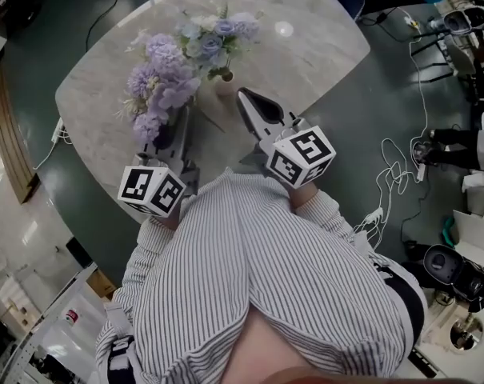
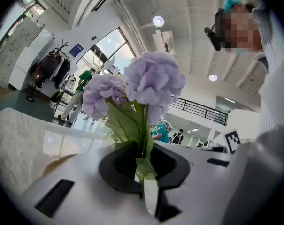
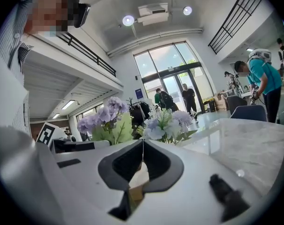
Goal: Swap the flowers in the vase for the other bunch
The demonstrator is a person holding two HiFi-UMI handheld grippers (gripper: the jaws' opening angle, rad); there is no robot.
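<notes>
So the left gripper [image 1: 176, 125] is pinched on the green stems of the purple bunch [image 1: 160, 77]. In the left gripper view you can see the jaws squeezed onto the stalks, with the big lilac heads [image 2: 153, 78] standing straight up above them. That bunch is up off the marble table [image 1: 322, 46], just to the left of the vase [image 1: 226, 85].

The vase sits near the middle of the table with the pale blue and white bunch [image 1: 214, 34] in it. Honestly the vase itself is mostly buried under blooms from the head view, so I can only make out a bit of its pale body.

The right gripper [image 1: 243, 96] has its jaws pressed together with nothing in them, and its tips are just beside the vase on the right. From the right gripper view, both bunches show past the closed tips [image 3: 142, 146], purple on the left and pale blue and white [image 3: 167, 123] on the right.
</notes>
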